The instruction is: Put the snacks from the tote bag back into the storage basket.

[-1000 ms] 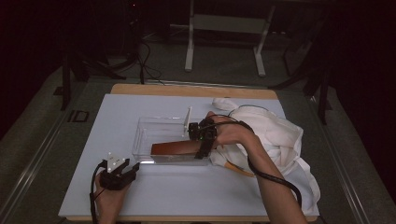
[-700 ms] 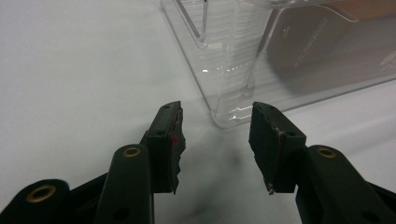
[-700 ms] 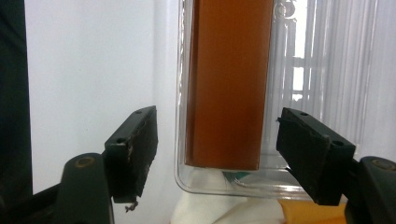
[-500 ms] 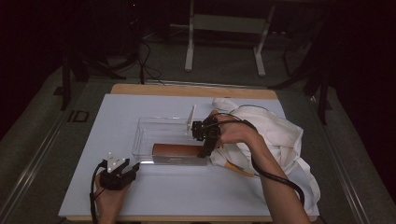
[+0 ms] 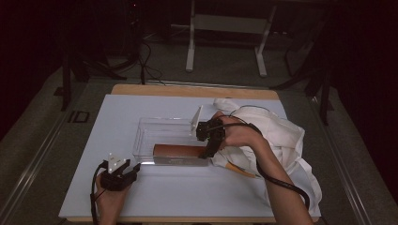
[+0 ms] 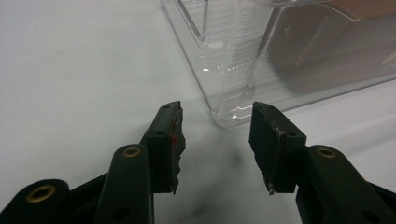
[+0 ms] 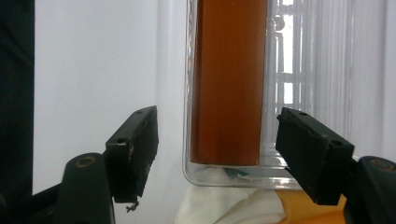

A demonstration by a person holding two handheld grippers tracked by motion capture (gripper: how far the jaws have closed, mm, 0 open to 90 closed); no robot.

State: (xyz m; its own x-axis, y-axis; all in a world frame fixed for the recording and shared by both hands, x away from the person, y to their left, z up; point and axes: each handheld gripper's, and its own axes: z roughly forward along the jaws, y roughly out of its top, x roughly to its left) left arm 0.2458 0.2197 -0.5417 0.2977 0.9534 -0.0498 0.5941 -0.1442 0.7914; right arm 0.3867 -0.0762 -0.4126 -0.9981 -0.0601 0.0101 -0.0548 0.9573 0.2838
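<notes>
Item one: a long brown box (image 5: 179, 150), rectangular, lying inside a clear plastic bin (image 5: 155, 129) at the middle of the white table (image 5: 94, 126). In the high view we record its long axis running side to side across the table, flat on the bin floor against the wall nearest the person; one end sits at the bin's right end wall, the other points toward the table's left. In the right gripper view the box (image 7: 229, 79) runs straight away from the camera, its near end at the bin wall (image 7: 233, 175).

Writing: through the bin corner (image 6: 233, 70) in the left gripper view we see a line of small print on the box end (image 6: 313, 46), too blurred for us to read. No brand can be made out.

Item two: right gripper (image 5: 210, 140), at the bin's right end. In its own view (image 7: 217, 154) the jaws stand wide apart, one on each side of the box end, touching nothing we can see; released.

Item three: left gripper (image 5: 126, 174), resting on the table near the bin's front left corner, jaws (image 6: 215, 140) parted and empty, pointing at that corner.

Item four: a white cloth (image 5: 281, 136) heaped to the right of the bin, with a yellow-orange item (image 5: 239, 169) partly beneath it.
</notes>
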